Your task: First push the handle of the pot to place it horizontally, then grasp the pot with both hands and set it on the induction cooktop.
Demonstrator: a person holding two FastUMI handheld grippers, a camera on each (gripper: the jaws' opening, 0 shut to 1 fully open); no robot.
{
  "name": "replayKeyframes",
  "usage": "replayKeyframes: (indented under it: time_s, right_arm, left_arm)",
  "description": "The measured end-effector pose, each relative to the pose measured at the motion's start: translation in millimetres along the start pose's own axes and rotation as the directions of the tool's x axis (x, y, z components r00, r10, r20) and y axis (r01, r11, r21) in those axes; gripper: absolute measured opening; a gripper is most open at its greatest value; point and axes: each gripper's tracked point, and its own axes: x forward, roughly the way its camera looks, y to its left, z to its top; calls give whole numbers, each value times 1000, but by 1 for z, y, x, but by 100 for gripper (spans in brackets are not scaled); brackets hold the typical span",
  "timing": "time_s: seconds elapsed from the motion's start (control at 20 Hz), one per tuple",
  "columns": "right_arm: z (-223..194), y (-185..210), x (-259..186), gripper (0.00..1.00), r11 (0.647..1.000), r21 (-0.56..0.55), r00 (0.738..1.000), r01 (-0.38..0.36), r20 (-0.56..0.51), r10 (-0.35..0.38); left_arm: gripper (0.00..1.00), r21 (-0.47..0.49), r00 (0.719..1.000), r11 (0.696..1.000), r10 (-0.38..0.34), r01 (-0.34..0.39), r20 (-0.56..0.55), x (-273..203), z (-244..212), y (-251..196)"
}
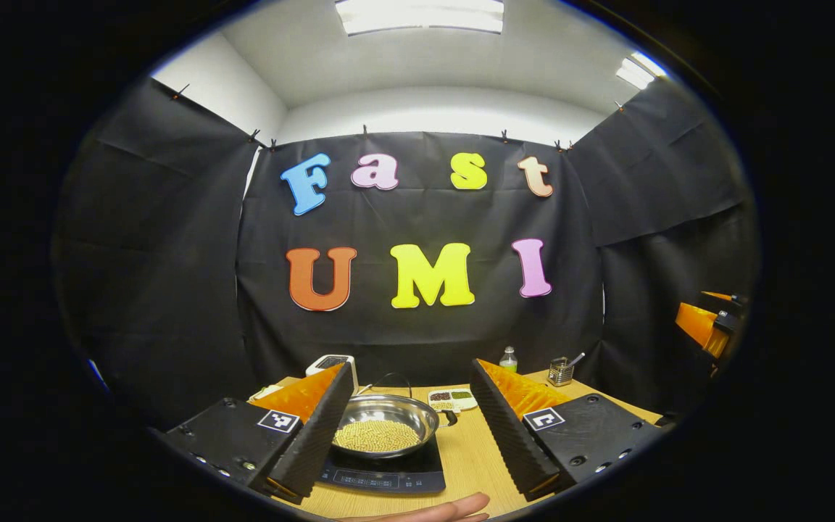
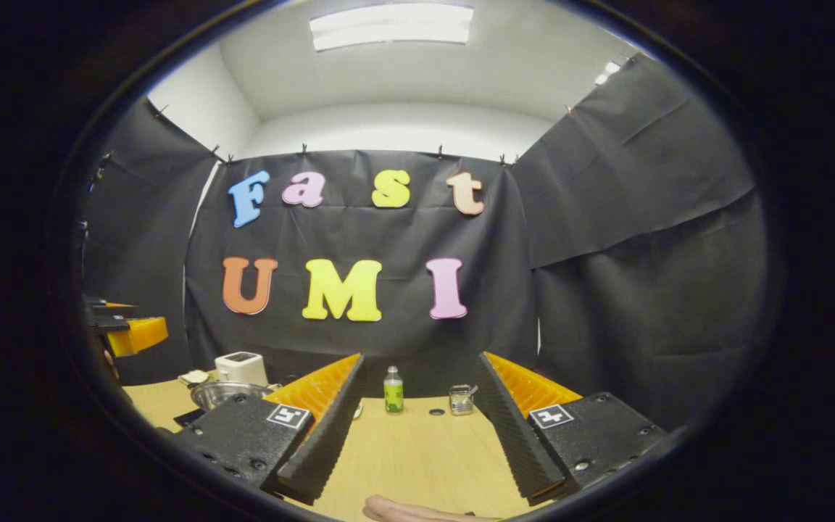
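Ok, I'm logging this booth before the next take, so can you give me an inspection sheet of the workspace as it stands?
Surface: light wooden table, bare at the near middle.
Job's things: shiny steel pot holding pale yellow pellets sits on the black induction cooktop; its thin wire handle arches up over the back rim.
Clutter: small green bottle, wire mesh holder, white box-shaped device, white divided dish.
Grippers: left hand-held gripper open, fingers either side of the pot, apart from it; right hand-held gripper open over bare table.
Cables: nothing seen.
Surroundings: black cloth walls, white ceiling with lit panels; a hand at the near table edge.
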Motion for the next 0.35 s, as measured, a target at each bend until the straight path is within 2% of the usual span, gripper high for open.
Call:
replayKeyframes:
  time_s: [0.35]
  right_arm:
    - [-5, -3, 5, 94, 999, 41, 1000, 1, 20, -1]
  left_arm:
    - [96, -6, 1000, 1000, 2, -2, 15, 2, -3, -2]
